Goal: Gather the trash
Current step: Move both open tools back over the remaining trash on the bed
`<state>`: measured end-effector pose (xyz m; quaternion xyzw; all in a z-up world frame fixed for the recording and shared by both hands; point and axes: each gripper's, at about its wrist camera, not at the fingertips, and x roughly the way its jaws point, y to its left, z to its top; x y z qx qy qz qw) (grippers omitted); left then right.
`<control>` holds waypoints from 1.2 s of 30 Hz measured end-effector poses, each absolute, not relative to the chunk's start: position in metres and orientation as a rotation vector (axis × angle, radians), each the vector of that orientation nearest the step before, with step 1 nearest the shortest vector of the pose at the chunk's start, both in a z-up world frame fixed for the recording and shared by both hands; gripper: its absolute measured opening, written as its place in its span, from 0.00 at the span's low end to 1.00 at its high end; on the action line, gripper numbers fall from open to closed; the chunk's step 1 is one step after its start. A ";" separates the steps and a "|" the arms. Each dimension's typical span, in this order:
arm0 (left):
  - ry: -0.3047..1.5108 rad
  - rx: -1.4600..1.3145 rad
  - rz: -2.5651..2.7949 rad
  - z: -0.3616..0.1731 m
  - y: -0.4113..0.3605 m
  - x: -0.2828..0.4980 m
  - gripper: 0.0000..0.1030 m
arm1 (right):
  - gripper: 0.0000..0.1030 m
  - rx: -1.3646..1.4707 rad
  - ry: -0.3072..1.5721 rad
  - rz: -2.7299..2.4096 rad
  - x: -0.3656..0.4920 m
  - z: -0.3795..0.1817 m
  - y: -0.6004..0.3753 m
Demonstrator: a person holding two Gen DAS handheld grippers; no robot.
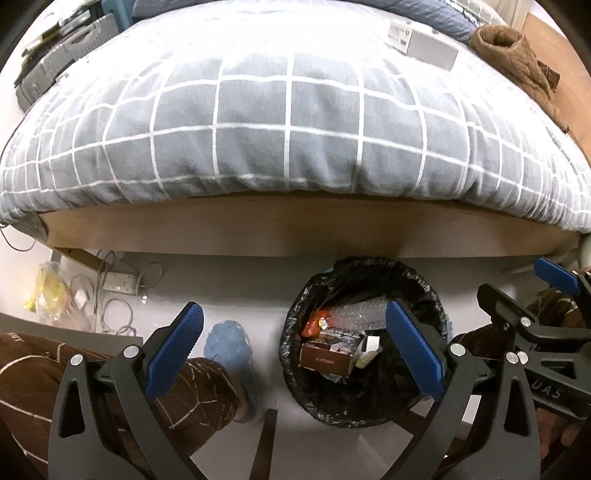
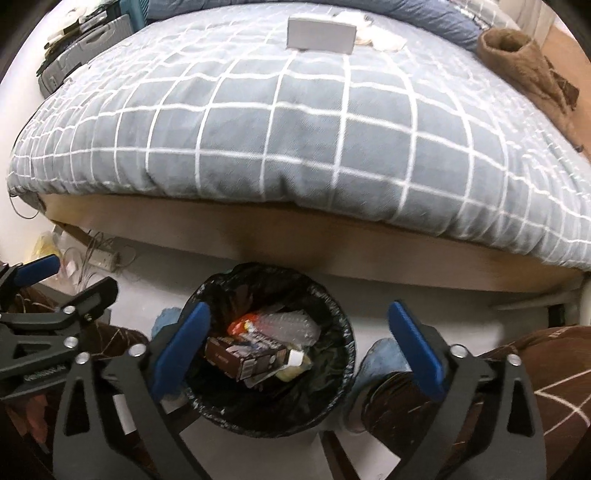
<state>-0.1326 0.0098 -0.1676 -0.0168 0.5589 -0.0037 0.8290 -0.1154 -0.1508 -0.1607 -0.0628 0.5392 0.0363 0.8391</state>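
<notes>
A round bin with a black liner (image 1: 295, 325) stands on the floor by the bed; it also shows in the right wrist view (image 2: 343, 332). Inside lie a brown carton (image 1: 327, 356) (image 2: 236, 354), bubble wrap (image 1: 356, 312) (image 2: 288, 323) and an orange wrapper (image 1: 314, 325) (image 2: 242, 321). My left gripper (image 1: 295, 332) is open and empty above the bin's left side. My right gripper (image 2: 297, 332) is open and empty above the bin. A grey box (image 1: 424, 44) (image 2: 321, 35) lies on the far side of the bed. White crumpled paper (image 2: 380, 37) lies beside it.
A bed with a grey checked duvet (image 1: 258, 129) (image 2: 295, 129) fills the upper view. A brown garment (image 1: 517, 55) (image 2: 524, 62) lies at its right. A power strip with cables (image 1: 118, 284) and a yellow bag (image 1: 48, 291) lie on the floor at left. The person's legs and blue slippers (image 1: 229, 343) (image 2: 384, 356) flank the bin.
</notes>
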 end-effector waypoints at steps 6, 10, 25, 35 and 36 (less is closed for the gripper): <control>1.130 -0.042 -0.008 -0.146 0.009 -0.134 0.94 | 0.93 -0.144 1.081 0.043 -0.117 -0.143 -0.158; 1.088 -0.051 -0.013 -0.126 0.010 -0.134 0.94 | 0.93 -0.132 1.030 0.032 -0.120 -0.123 -0.165; 0.921 -0.053 -0.005 -0.031 0.019 -0.072 0.94 | 0.93 -0.078 0.878 -0.023 -0.064 -0.044 -0.198; 0.921 -0.073 0.002 -0.028 0.033 0.004 0.94 | 0.93 -0.050 0.867 0.054 0.028 -0.036 -0.172; 0.920 -0.068 0.003 -0.029 0.033 0.015 0.94 | 0.93 -0.045 0.873 0.059 0.036 -0.038 -0.169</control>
